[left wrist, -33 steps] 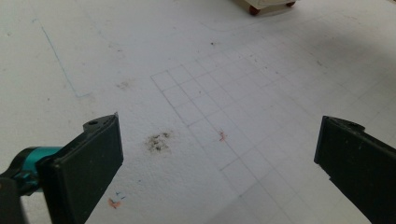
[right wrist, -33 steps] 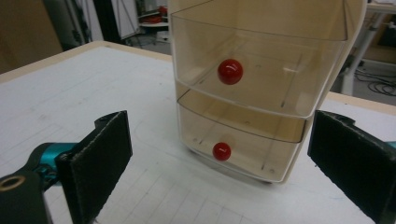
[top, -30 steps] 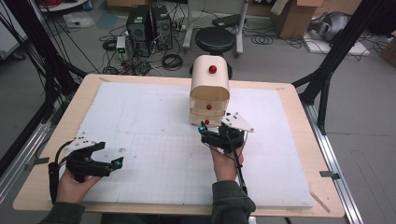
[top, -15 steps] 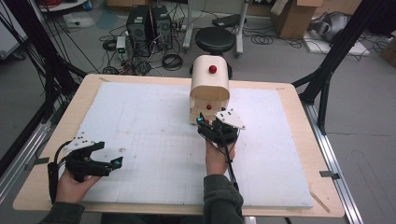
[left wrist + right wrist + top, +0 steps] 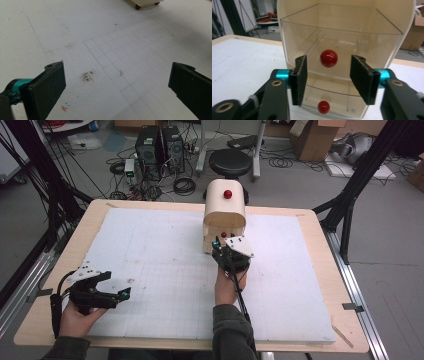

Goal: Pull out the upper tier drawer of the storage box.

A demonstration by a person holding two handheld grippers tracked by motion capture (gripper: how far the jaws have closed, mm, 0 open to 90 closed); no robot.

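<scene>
Since a second ago: right gripper (image 5: 220, 246) has advanced from mid-board up to the front of the drawer cabinet (image 5: 224, 210); left side unchanged.

Left gripper (image 5: 117, 295) — near corner of the white foam board (image 5: 150, 250), held low in the left hand (image 5: 75, 320). Jaws wide apart in the left gripper view, nothing between them but gridded board and a dirt smudge (image 5: 87, 76). Well apart from the cabinet.

Cabinet — cream shell, upright at the far middle of the board, red knob on top (image 5: 228, 194). Two clear drawers stacked in its front.

Right gripper (image 5: 328, 75) — jaws apart, flanking the upper drawer knob (image 5: 328, 58); pads level with it but seemingly just short. Lower drawer knob (image 5: 323, 106) below, clear of the jaws.

Risks, as judged:
- Closing now may catch air or only the knob's front curve; round glossy ball likely squirts out of the pads.
- Pushing further in could butt the drawer front and shove the light cabinet backward; left gripper is not bracing it.
- Pulling off-axis may tip or drag the cabinet instead of sliding the drawer.
</scene>
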